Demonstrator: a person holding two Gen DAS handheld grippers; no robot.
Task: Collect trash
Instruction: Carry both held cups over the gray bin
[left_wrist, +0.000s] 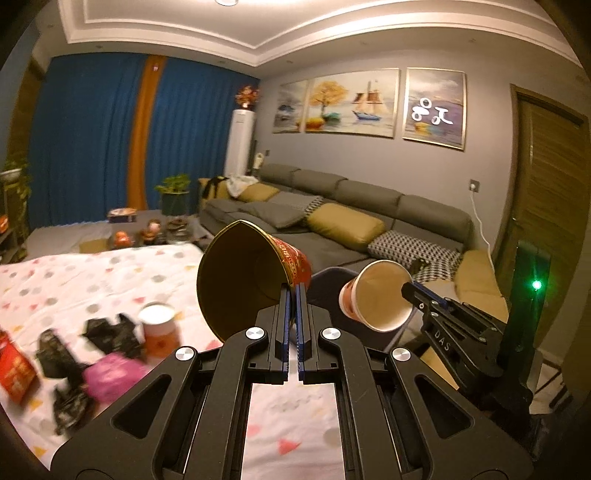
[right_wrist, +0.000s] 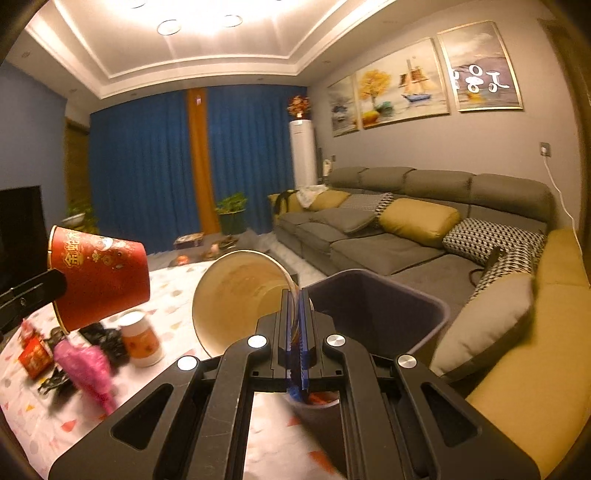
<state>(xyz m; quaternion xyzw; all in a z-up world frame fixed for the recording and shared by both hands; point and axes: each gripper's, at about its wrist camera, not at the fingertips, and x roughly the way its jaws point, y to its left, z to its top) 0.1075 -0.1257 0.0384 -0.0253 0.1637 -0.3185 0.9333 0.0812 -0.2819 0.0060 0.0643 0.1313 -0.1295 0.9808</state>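
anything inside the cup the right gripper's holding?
The white-lined paper cup, pinched at its rim by the right gripper, looks empty: bare stained wall down to the bottom. The gripper fingers hide a strip of the inside.

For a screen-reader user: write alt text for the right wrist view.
The right gripper pinches a paper cup's rim beside a dark bin. At left, a red cup is held above a table with litter.

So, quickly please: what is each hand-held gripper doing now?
Left hand-held gripper: closed on the red paper cup.
Right hand-held gripper: closed on the white-lined paper cup.
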